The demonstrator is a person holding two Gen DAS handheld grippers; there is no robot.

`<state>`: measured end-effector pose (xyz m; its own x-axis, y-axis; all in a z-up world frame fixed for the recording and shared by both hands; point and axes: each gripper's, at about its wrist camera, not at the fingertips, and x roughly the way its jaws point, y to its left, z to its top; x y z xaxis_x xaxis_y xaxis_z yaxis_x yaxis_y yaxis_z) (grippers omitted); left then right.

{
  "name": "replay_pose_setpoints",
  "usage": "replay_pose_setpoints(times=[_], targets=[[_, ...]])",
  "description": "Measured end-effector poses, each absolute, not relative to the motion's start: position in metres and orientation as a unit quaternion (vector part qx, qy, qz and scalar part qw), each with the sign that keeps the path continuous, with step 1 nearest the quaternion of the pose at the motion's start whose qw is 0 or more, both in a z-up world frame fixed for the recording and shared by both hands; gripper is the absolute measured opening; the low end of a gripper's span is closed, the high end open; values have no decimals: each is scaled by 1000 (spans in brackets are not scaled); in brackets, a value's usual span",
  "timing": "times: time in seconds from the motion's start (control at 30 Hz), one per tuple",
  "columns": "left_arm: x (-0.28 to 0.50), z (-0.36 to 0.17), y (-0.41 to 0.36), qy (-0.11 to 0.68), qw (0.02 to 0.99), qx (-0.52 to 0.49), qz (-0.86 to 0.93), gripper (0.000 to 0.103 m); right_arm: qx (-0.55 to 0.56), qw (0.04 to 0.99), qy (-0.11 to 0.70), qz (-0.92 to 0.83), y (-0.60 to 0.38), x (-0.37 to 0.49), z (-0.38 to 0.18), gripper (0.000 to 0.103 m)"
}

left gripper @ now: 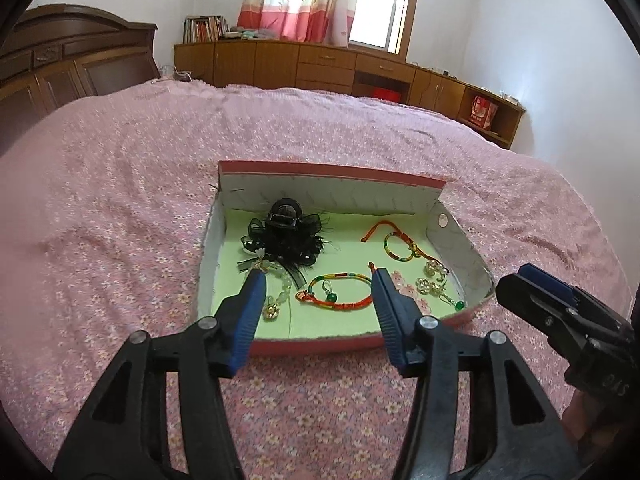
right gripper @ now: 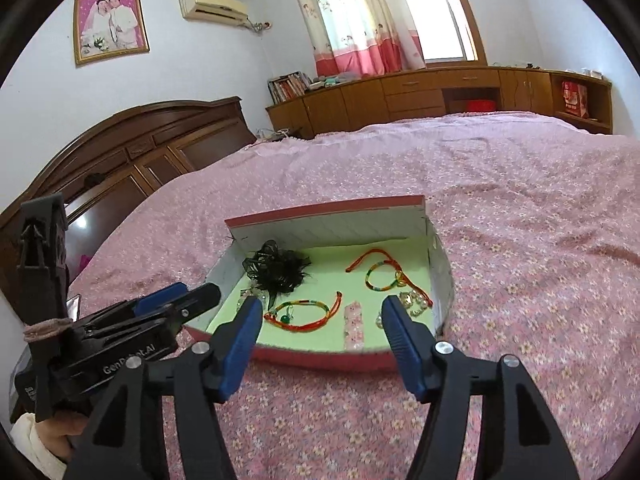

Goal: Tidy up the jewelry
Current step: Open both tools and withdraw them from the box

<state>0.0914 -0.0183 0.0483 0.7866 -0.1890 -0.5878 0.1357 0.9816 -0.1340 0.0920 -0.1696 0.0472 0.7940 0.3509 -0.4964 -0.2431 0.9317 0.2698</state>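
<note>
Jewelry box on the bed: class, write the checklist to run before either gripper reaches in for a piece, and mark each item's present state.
1. Left gripper jaws open, empty: ok.
2. Right gripper jaws open, empty: ok.
3. Box open, contents exposed: ok.
4. Rainbow cord bracelet lies apart from the black hair clip: ok.
5. Green bead earring sits inside the bracelet loop, snag hazard: not ok.
6. Whether the bead strand is tangled in the clip's ribbons: cannot tell.
</note>
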Motion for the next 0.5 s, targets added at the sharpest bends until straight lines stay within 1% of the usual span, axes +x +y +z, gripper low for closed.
replay_pose_setpoints(times=[0.2,0.27,0.5], targets=[[77,46,-18,306,948,-36,-81,50,92,951,263,136,-172,69,44,77],[73,45,-18,306,948,-37,-80,50,88,955,256,125,-173,64,44,84],[64,39,-16,309,948,-35,-63,52,92,953,268,110,-177,56,34,89]])
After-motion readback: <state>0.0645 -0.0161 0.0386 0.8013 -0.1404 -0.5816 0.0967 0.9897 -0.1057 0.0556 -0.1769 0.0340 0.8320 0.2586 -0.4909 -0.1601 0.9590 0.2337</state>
